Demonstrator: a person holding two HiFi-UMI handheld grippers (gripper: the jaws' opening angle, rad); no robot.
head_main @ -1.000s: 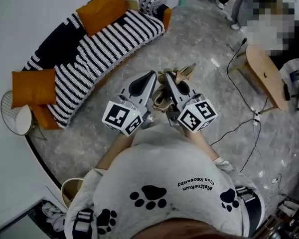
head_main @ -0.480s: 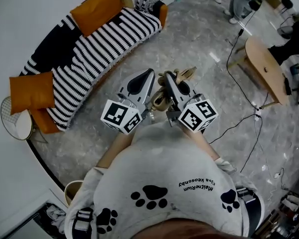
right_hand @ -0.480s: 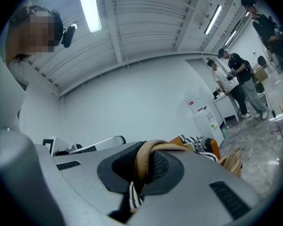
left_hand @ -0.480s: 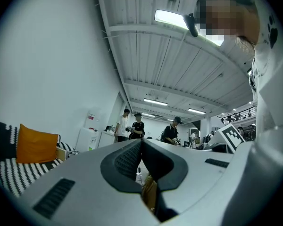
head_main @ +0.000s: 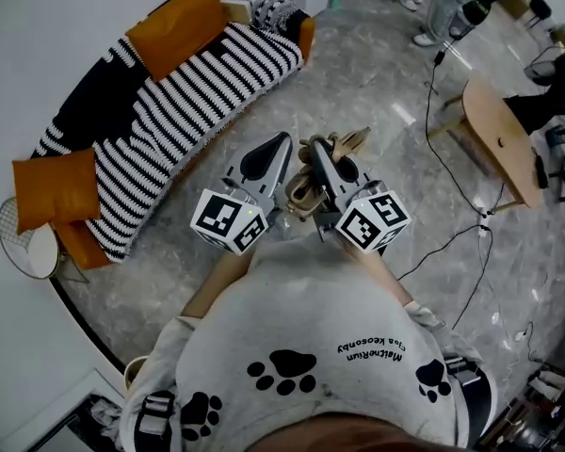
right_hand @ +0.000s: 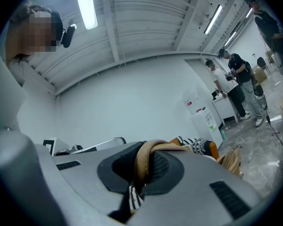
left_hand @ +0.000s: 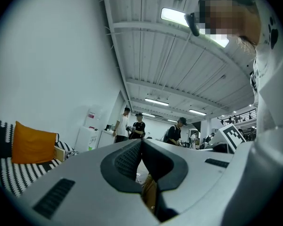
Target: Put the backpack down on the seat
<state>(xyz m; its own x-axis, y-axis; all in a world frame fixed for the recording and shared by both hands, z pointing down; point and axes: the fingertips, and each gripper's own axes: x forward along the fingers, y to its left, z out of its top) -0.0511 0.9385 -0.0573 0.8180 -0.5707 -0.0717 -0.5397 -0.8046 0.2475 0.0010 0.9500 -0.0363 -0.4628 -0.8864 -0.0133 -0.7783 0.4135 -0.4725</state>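
Backpack strap (right_hand: pixel 140 163): ran between the pads of right hand-held gripper (right_hand: pixel 144 146), which clamped it.
Left hand-held gripper (left_hand: pixel 141 143): closed on strap too.

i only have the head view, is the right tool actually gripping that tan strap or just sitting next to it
Observer: Gripping it. In the right gripper view the tan strap loops over the tip and sits pinched between the shut jaws of the right tool.
Operator: ok and the left tool, shut or open
Observer: Shut. The left gripper view shows the left tool with its jaw tips together and a tan piece caught low in the gap between them.
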